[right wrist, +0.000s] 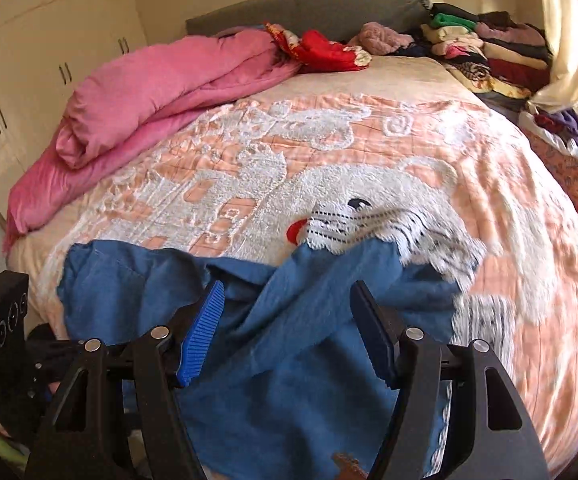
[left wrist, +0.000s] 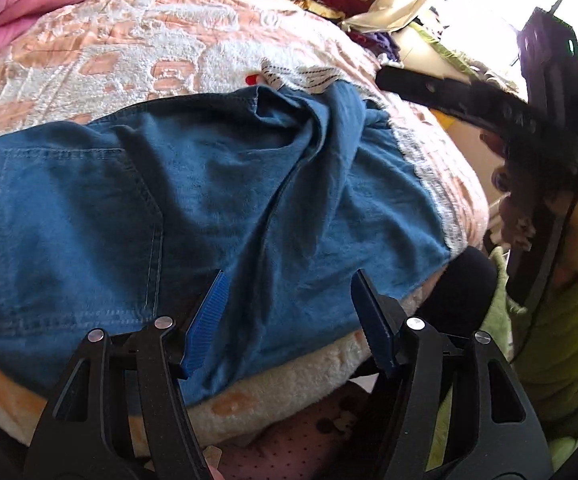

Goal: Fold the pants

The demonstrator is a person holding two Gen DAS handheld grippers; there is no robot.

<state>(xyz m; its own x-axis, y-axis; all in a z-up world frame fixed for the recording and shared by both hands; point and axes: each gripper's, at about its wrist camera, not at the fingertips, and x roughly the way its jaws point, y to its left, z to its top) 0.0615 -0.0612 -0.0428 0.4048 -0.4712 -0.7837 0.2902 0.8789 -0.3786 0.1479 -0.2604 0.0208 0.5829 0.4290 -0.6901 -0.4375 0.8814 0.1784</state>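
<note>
Blue denim pants (left wrist: 209, 200) lie bunched on the bed (right wrist: 369, 152), on the peach blanket with the white cat pattern, at the near edge. A back pocket faces up at 9 o'clock in the left wrist view; a thick diagonal fold runs from 12 down to 6.

Left tool (left wrist: 285, 320) – jaws apart, nothing between the blue pads, hovering over the near hem of the pants; whether a pad brushes the cloth I can't tell.

Right tool (right wrist: 285, 328) – also apart, empty, above the crumpled fabric. From the left wrist view it shows at 2–3 o'clock, blurred, held by a hand in a green sleeve (left wrist: 561, 320).

Pink quilt (right wrist: 161, 92) is rolled at 10 o'clock on the bed, stacked clothes (right wrist: 497, 52) at 1 o'clock by the headboard.
</note>
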